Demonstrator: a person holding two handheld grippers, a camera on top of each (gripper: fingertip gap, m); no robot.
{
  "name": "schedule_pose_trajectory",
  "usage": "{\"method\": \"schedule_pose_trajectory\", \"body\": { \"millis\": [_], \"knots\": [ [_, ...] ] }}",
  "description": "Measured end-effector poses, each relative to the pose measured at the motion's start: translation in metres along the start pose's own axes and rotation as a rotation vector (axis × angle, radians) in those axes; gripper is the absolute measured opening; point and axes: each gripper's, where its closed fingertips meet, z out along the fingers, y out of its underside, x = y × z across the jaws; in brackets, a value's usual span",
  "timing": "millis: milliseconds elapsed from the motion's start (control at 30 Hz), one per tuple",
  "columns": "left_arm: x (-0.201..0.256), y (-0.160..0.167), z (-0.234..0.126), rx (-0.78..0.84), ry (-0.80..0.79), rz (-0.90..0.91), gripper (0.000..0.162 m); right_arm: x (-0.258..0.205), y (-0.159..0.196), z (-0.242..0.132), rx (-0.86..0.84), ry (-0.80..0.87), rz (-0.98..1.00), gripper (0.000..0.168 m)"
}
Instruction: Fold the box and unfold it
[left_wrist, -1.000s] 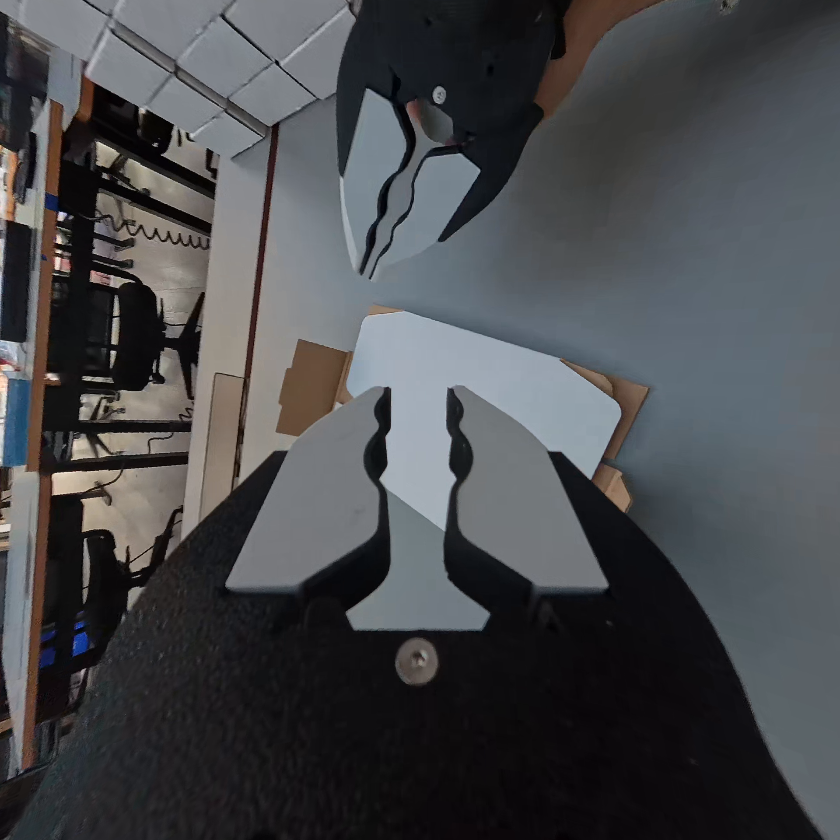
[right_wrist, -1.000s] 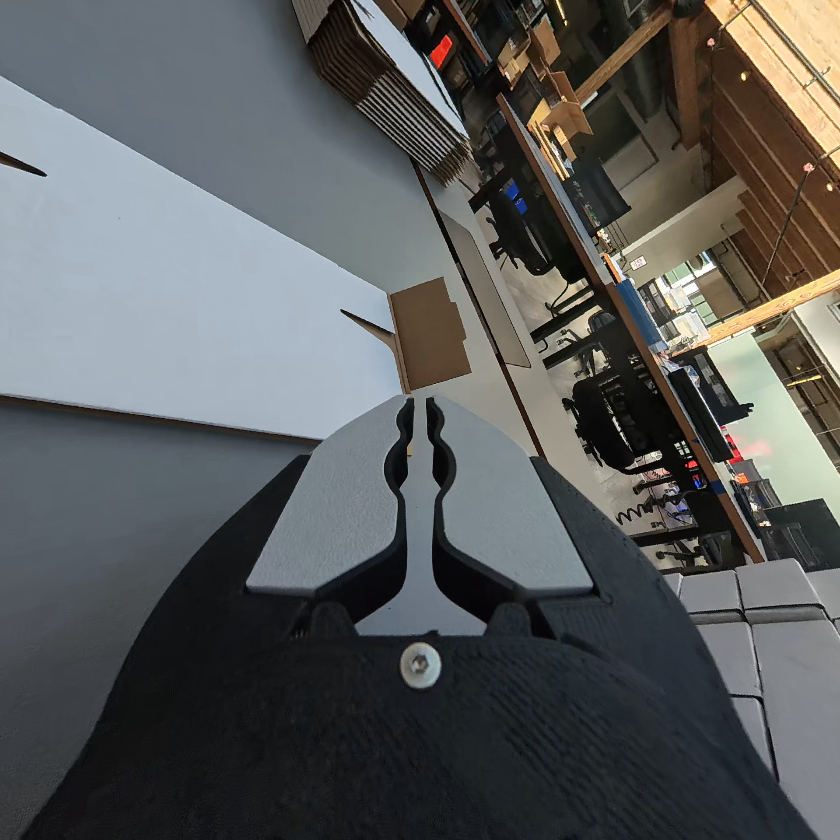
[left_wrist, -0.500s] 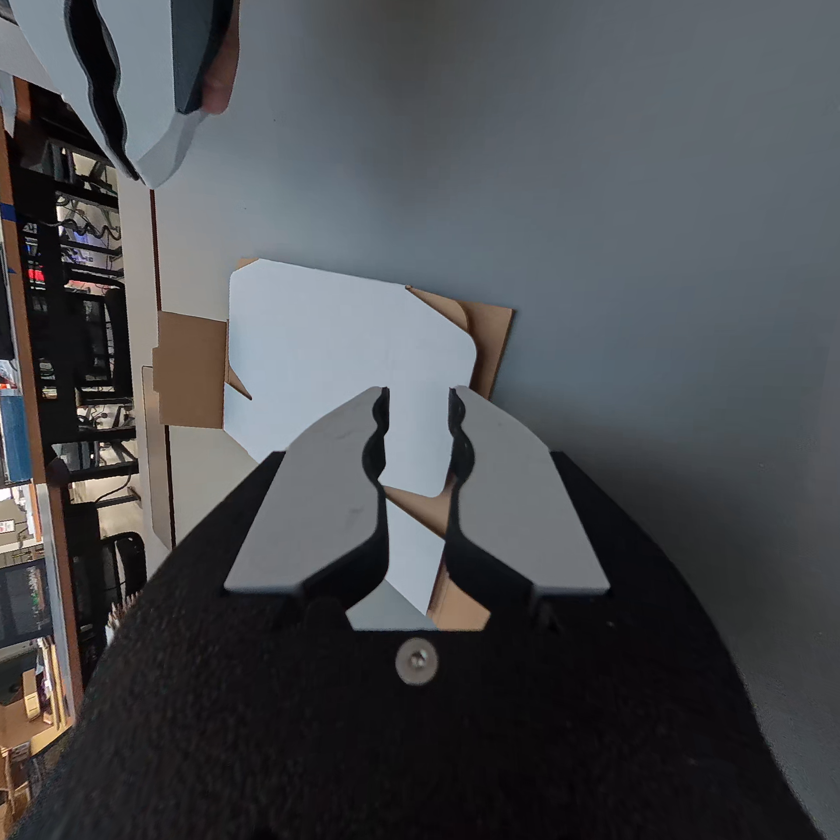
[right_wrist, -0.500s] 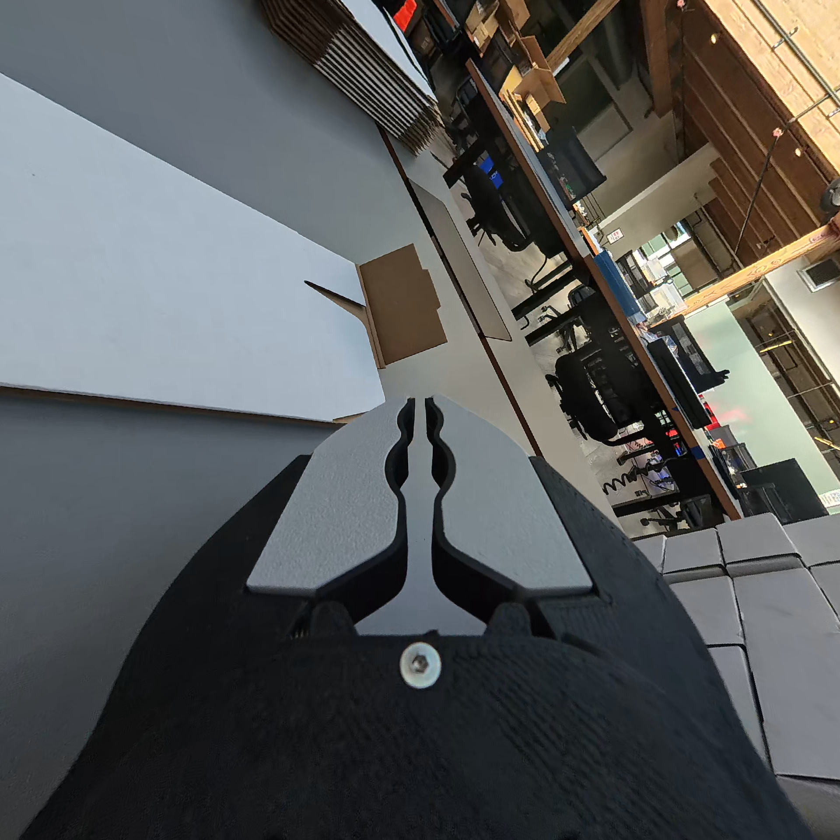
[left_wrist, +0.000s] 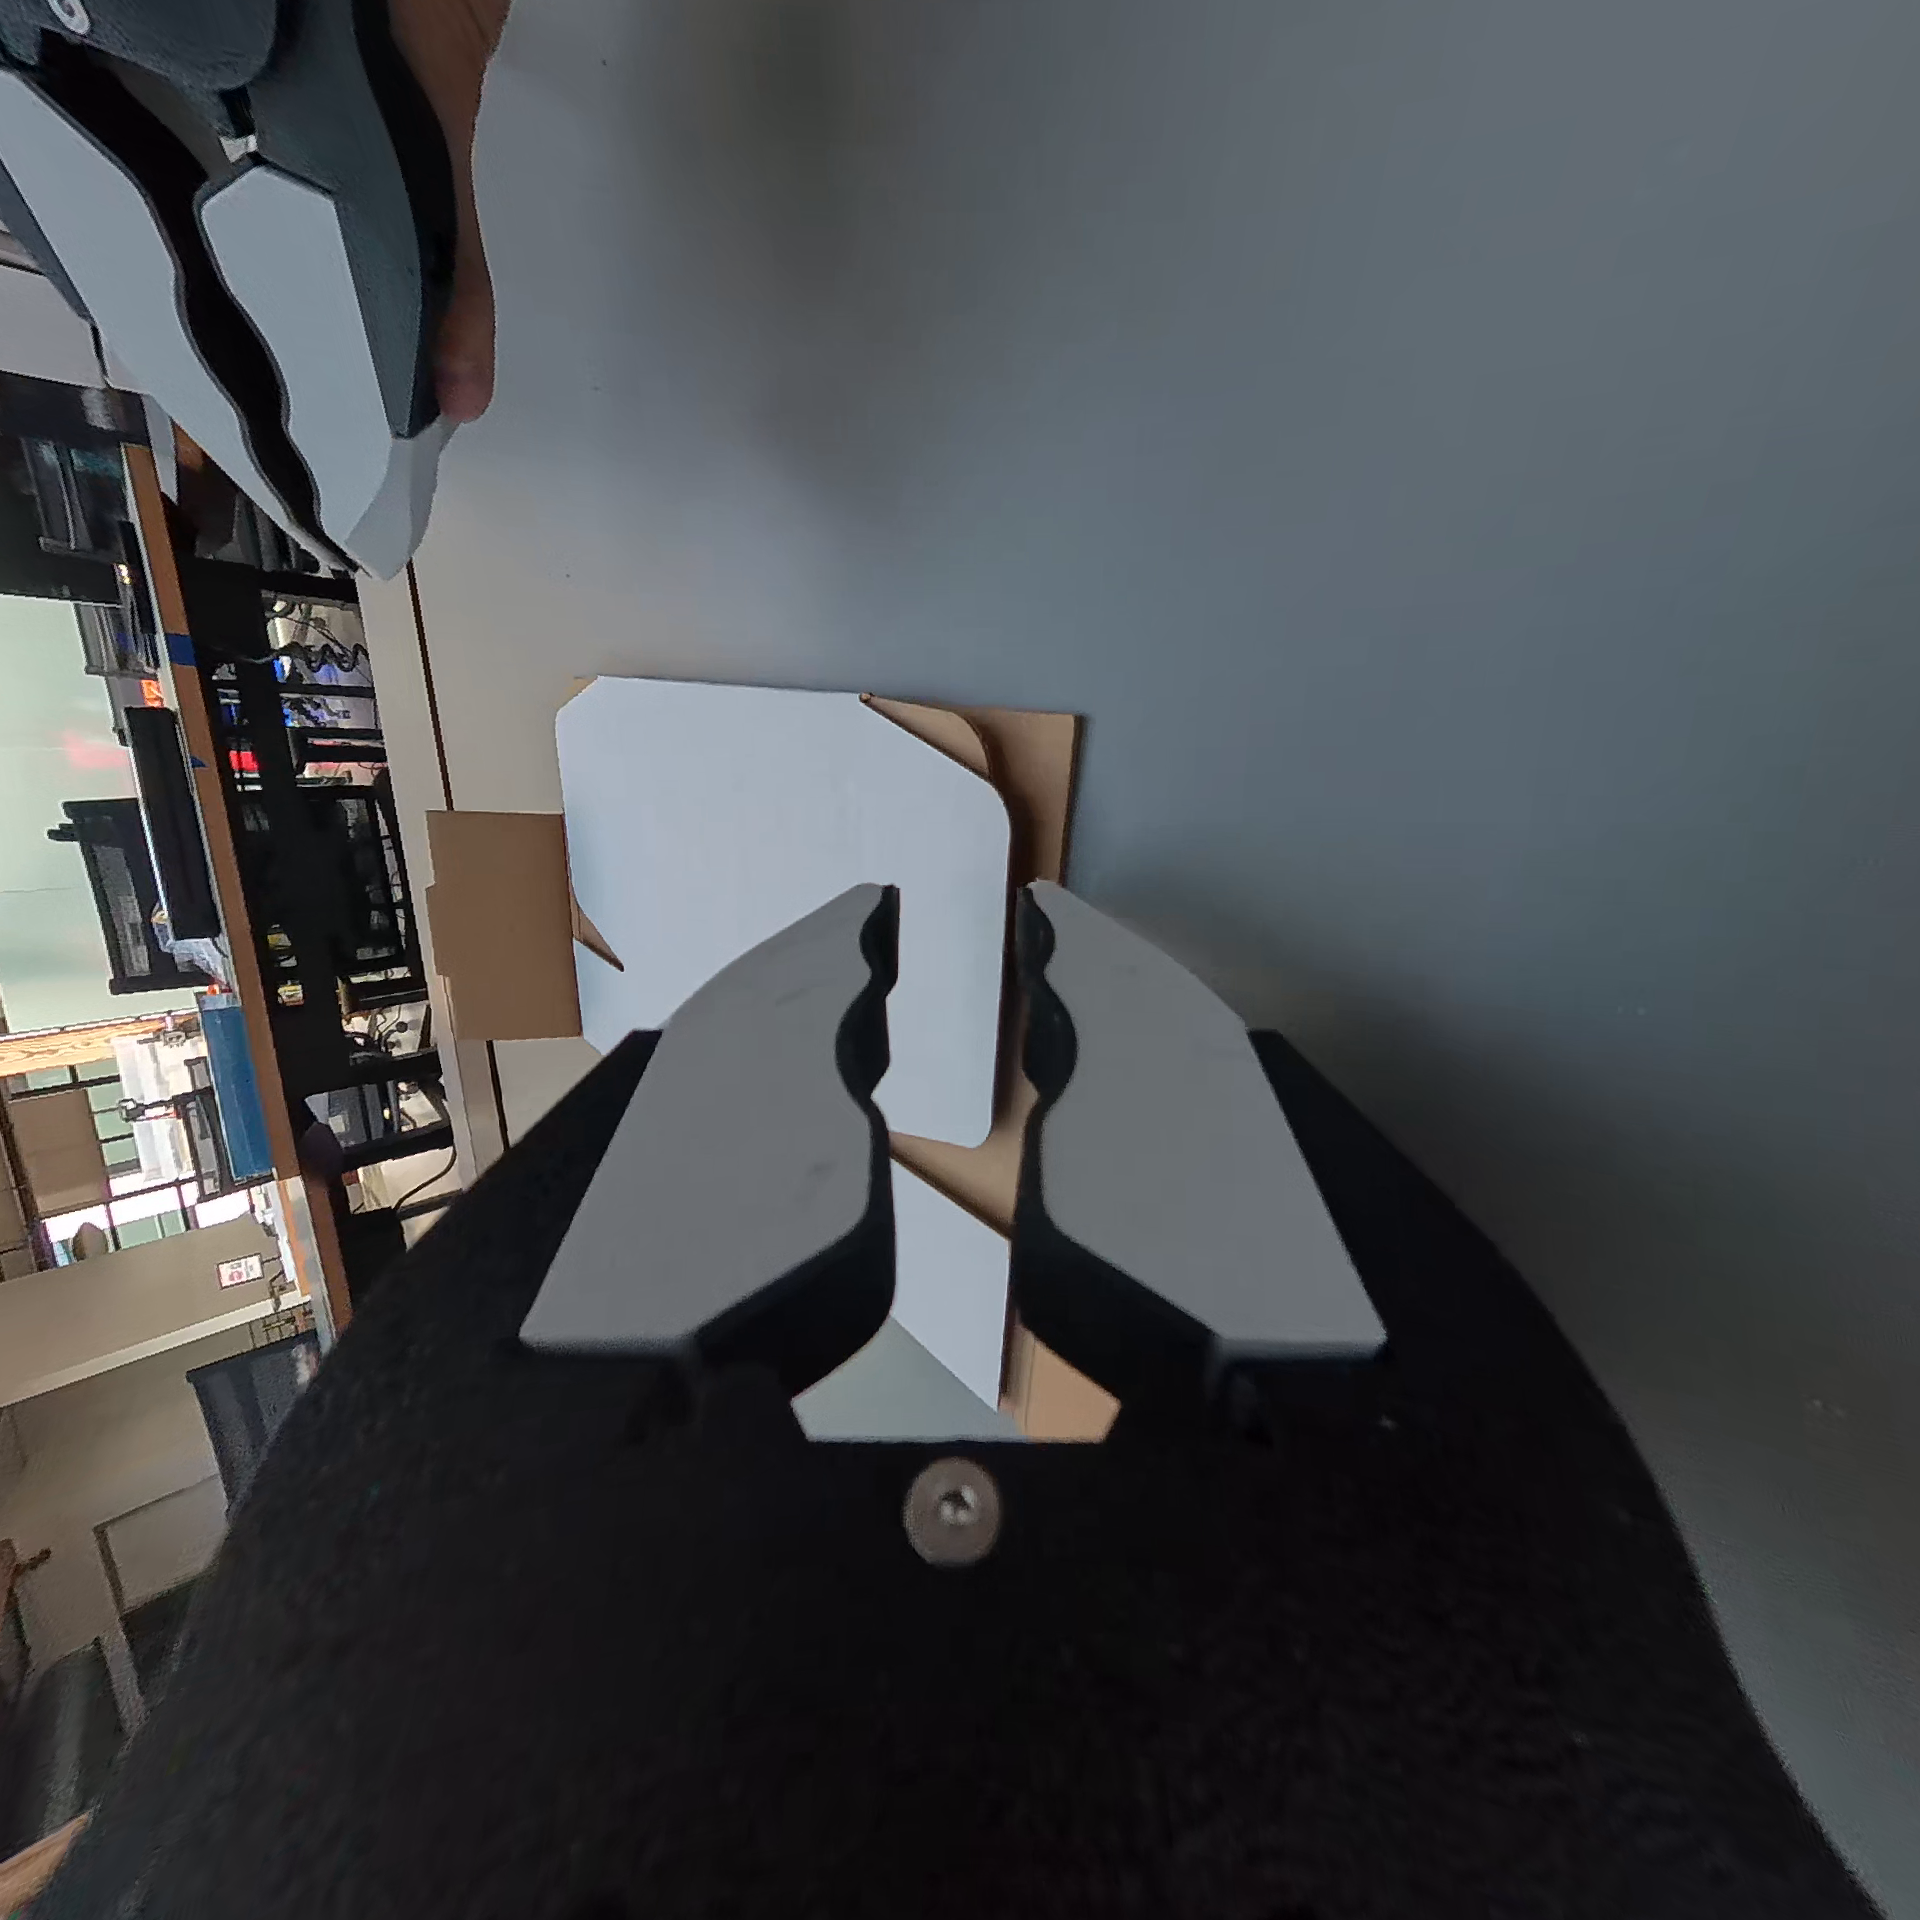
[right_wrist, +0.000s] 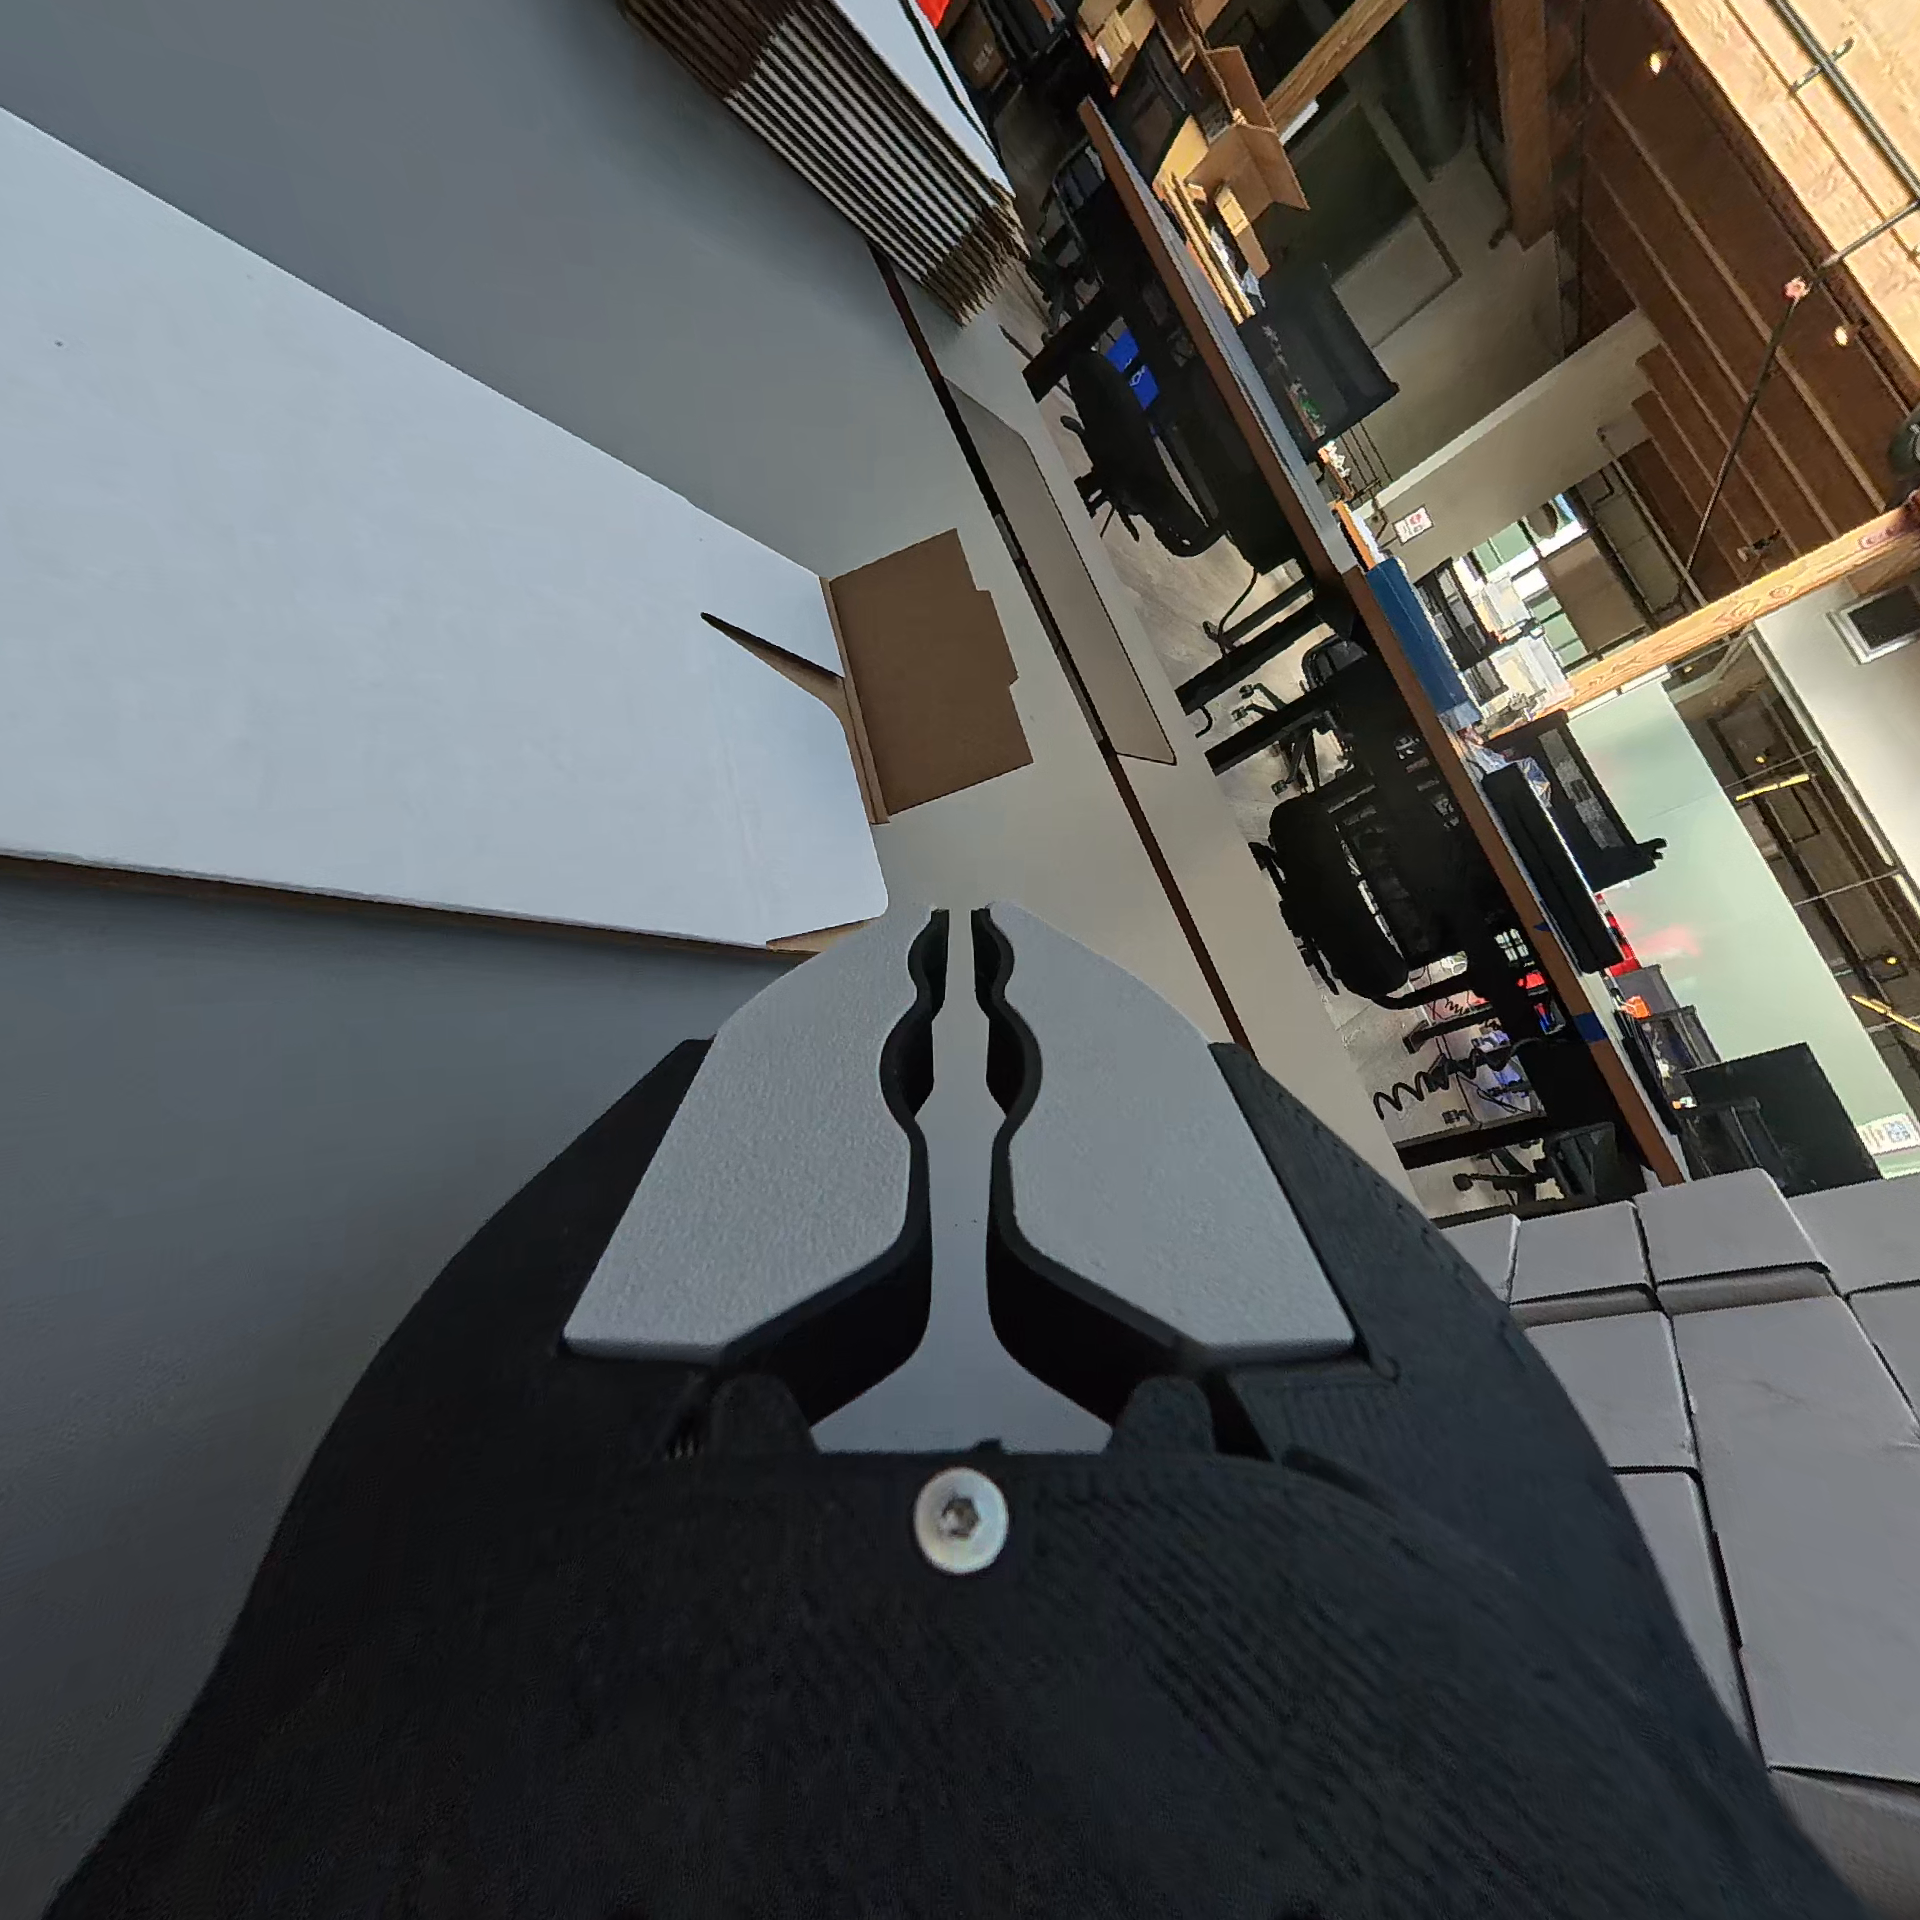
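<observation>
The box lies flat mid-frame on the grey table, white face up, brown flaps at its edges. The left gripper hovers over it, jaws narrowly parted, empty. The right gripper, nearly closed and empty, sits upper left in the left view, lower than before. Stacked cardboard lies beyond.
</observation>
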Motion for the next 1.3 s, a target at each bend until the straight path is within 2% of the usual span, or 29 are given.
{"method": "schedule_pose_trajectory", "body": {
  "millis": [67,267,400,733,900,1033,1133,1300],
  "knots": [
    [-0.002,0.009,0.004,-0.058,-0.010,0.009,0.019,-0.002,-0.001,0.000,0.000,-0.006,-0.009,0.004],
    [0.001,0.010,0.007,-0.088,0.013,-0.015,0.014,-0.008,-0.004,0.001,0.020,-0.037,-0.013,0.005],
    [-0.002,0.013,0.004,-0.110,-0.026,0.082,0.020,-0.009,-0.002,0.001,0.012,-0.048,-0.015,0.006],
    [0.001,0.013,0.003,-0.095,0.004,0.113,0.019,-0.010,0.001,0.002,-0.001,-0.048,-0.022,0.005],
    [0.005,0.016,0.008,-0.108,0.026,0.065,0.005,-0.011,0.001,0.003,-0.004,-0.052,-0.031,0.005],
    [-0.002,0.020,0.011,-0.146,-0.068,0.081,0.003,-0.011,0.003,0.003,-0.007,-0.052,-0.035,0.005],
    [-0.021,0.016,0.004,-0.110,-0.219,0.063,0.002,-0.012,-0.006,0.000,0.040,-0.061,-0.028,0.006],
    [-0.051,0.017,-0.017,-0.002,-0.409,-0.152,0.001,-0.043,-0.046,-0.012,0.242,-0.236,-0.044,0.000]
  ]
}}
